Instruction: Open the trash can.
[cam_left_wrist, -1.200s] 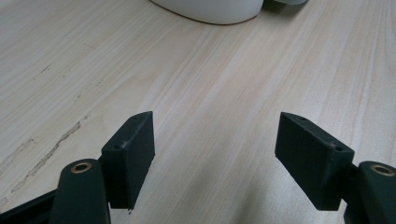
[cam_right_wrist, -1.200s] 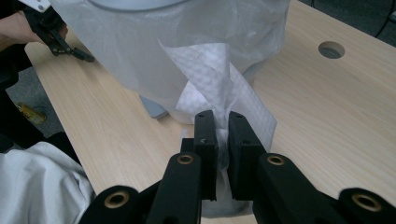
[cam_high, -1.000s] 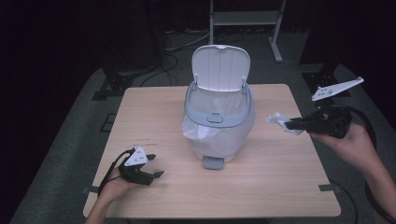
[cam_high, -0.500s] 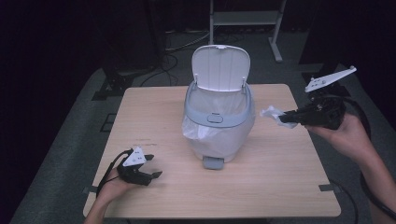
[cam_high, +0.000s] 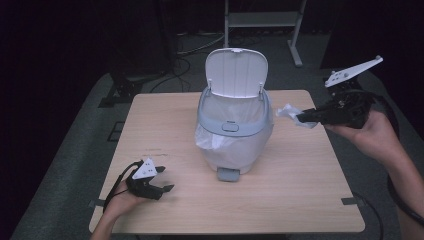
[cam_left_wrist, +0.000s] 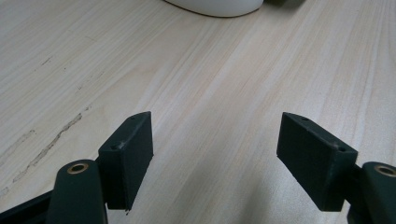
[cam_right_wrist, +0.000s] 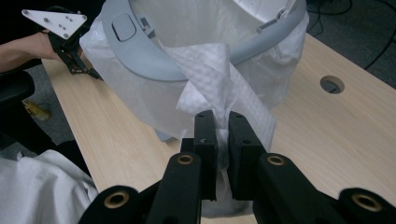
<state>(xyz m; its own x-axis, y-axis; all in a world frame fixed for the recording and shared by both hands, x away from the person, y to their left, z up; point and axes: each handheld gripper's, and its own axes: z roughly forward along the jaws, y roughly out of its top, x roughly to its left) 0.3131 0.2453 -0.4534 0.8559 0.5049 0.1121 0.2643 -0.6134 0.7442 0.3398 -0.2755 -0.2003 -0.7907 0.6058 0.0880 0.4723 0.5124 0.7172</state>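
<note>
A grey pedal bin (cam_high: 234, 131) with its white lid (cam_high: 236, 72) raised and a clear bag liner stands in the middle of the wooden table (cam_high: 300, 190). My right gripper (cam_high: 301, 117) hangs in the air just right of the bin's rim, shut on a crumpled white paper tissue (cam_high: 291, 113). In the right gripper view the tissue (cam_right_wrist: 219, 88) rises from between the pads of the right gripper (cam_right_wrist: 223, 133), in front of the bin's rim (cam_right_wrist: 140, 51). My left gripper (cam_high: 162, 180) rests on the table's front left, open with nothing between its jaws; bare wood lies in front of the left gripper (cam_left_wrist: 215, 140).
The bin's foot pedal (cam_high: 228, 174) sticks out toward the table's front. A metal stand (cam_high: 260, 20) is on the floor behind the table. Dark cables lie on the floor at the back left. White cloth (cam_right_wrist: 42, 191) shows at the lower left of the right gripper view.
My right gripper has risen and drifted left toward the bin's rim, carrying the tissue. The left gripper has stayed put on the table.
</note>
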